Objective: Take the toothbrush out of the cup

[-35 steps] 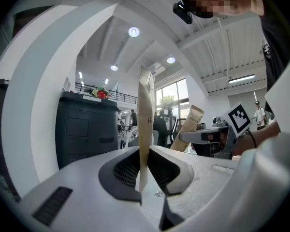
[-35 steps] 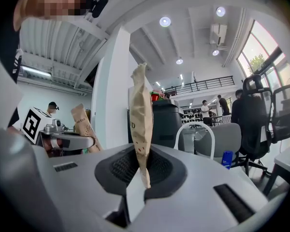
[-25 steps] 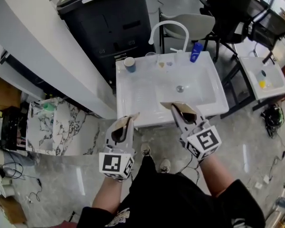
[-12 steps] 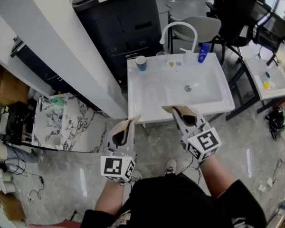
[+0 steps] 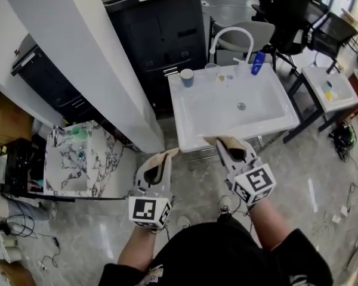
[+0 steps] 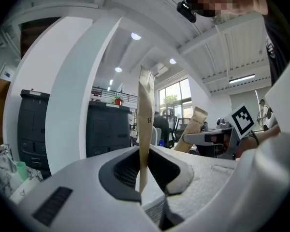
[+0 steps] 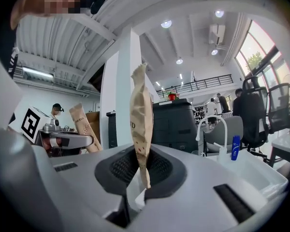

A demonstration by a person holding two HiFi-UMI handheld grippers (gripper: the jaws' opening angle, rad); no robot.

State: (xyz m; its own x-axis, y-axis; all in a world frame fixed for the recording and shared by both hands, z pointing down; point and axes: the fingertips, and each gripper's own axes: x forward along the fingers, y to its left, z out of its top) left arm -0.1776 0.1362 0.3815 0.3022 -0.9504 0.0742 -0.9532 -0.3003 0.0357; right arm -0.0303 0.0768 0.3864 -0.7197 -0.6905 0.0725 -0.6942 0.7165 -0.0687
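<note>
Both grippers are busy with something else right now. The left gripper [image 5: 167, 155] is clamped down on a brown paper packet [image 6: 145, 110], which stands up straight between its pads. The right gripper [image 5: 218, 140] is pinching a second brown packet [image 7: 141, 115] the same way. They're side by side and a little apart.

The cup [image 5: 187, 77] is blue and sits on the back left corner of the white sink [image 5: 197, 115], well away from both grippers. I honestly can't make out the toothbrush in it, it's too small. Along the back edge there's also a clear glass [image 5: 210, 69], the white curved faucet [image 5: 231, 37] and a blue bottle [image 5: 258, 63].

Around the sink: a black cabinet [image 5: 161, 28] behind it, a big white pillar [image 5: 89, 52] to the left, a marble-patterned slab [image 5: 77, 159] lower left, a grey chair [image 5: 250, 36] behind and a small white table [image 5: 331, 88] to the right. The floor [image 5: 322, 177] is shiny grey.

Compared with a second ago, the sink sits higher and further right in the head view. The left gripper overlapped its front edge then and is over bare floor now. Same grip on both packets.
</note>
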